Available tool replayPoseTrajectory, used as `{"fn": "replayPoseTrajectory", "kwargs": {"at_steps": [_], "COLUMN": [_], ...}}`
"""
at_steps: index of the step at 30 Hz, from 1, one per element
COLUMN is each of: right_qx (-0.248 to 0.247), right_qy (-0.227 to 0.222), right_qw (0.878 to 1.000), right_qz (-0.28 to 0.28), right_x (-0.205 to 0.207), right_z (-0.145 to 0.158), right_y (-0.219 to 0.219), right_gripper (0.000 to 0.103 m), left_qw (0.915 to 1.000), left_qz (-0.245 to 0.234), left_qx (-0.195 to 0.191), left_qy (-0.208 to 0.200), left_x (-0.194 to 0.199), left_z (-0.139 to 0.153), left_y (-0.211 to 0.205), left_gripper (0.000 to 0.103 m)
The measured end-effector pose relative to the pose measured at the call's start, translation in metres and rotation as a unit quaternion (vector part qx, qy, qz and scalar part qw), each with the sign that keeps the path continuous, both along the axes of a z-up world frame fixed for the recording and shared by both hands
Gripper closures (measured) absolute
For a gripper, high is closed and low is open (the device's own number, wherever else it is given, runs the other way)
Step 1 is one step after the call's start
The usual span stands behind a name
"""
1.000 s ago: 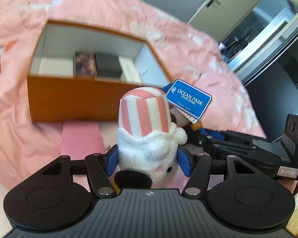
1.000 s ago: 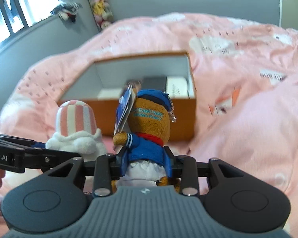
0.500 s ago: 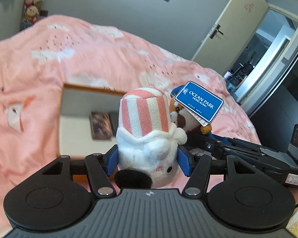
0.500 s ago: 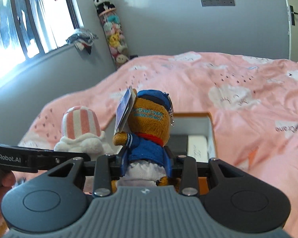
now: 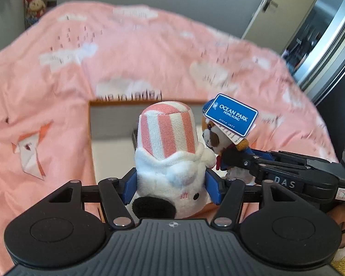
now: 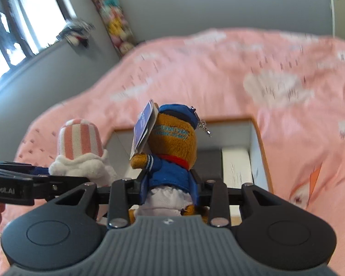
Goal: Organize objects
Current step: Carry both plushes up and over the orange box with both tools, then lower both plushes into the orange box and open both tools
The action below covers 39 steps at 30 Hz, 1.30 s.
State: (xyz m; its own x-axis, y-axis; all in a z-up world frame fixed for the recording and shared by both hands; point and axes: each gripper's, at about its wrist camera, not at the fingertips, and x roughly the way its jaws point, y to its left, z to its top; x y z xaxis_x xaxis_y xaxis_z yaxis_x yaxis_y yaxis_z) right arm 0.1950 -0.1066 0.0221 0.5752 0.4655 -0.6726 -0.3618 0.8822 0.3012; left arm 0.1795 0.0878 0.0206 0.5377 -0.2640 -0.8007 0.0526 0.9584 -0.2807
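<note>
My left gripper is shut on a white plush with a pink-and-white striped hat, held upright over the open orange box. My right gripper is shut on a brown bear plush in a blue sailor suit with a blue Ocean Park tag. The two plushes hang side by side, close together, above the box's white inside. The striped plush also shows in the right wrist view, left of the bear. The right gripper's arm crosses the left wrist view at lower right.
The box lies on a bed with a pink cloud-print duvet. A dark item and a white item lie inside the box. A grey wall, a window and a hanging column of plush toys stand behind; a door is at right.
Both grippers have carried their plushes forward over the box, which a second ago stood ahead of them. The views now tilt down into the box. Both grips are unchanged.
</note>
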Motion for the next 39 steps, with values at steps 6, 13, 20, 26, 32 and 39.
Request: {"fn": "replayPoseTrajectory", "kwargs": {"at_steps": [6, 13, 20, 26, 32, 39], "right_qx": [0.005, 0.002, 0.017, 0.005, -0.011, -0.037], "right_qy": [0.088, 0.139, 0.187, 0.206, 0.209, 0.18], "right_qw": [0.996, 0.99, 0.982, 0.978, 0.978, 0.983], "right_qz": [-0.012, -0.019, -0.035, -0.029, -0.021, 0.01], "right_x": [0.023, 0.04, 0.055, 0.062, 0.063, 0.054], "right_z": [-0.044, -0.065, -0.085, -0.094, -0.097, -0.086], "right_y": [-0.005, -0.006, -0.006, -0.006, -0.005, 0.0], "right_gripper": [0.066, 0.066, 0.065, 0.064, 0.06, 0.057], "left_qw": [0.9982, 0.9957, 0.9961, 0.9937, 0.9945, 0.996], "left_qz": [-0.022, -0.035, -0.009, -0.005, -0.011, -0.036], "left_qx": [-0.006, 0.019, 0.011, -0.011, -0.016, 0.001], "left_qy": [0.055, 0.083, 0.087, 0.112, 0.103, 0.082], "left_x": [0.029, 0.053, 0.056, 0.057, 0.055, 0.046], "left_z": [-0.037, -0.058, -0.082, -0.108, -0.105, -0.086], "left_y": [-0.007, -0.017, -0.018, -0.017, -0.013, -0.009], "left_gripper": [0.033, 0.034, 0.034, 0.033, 0.029, 0.034]}}
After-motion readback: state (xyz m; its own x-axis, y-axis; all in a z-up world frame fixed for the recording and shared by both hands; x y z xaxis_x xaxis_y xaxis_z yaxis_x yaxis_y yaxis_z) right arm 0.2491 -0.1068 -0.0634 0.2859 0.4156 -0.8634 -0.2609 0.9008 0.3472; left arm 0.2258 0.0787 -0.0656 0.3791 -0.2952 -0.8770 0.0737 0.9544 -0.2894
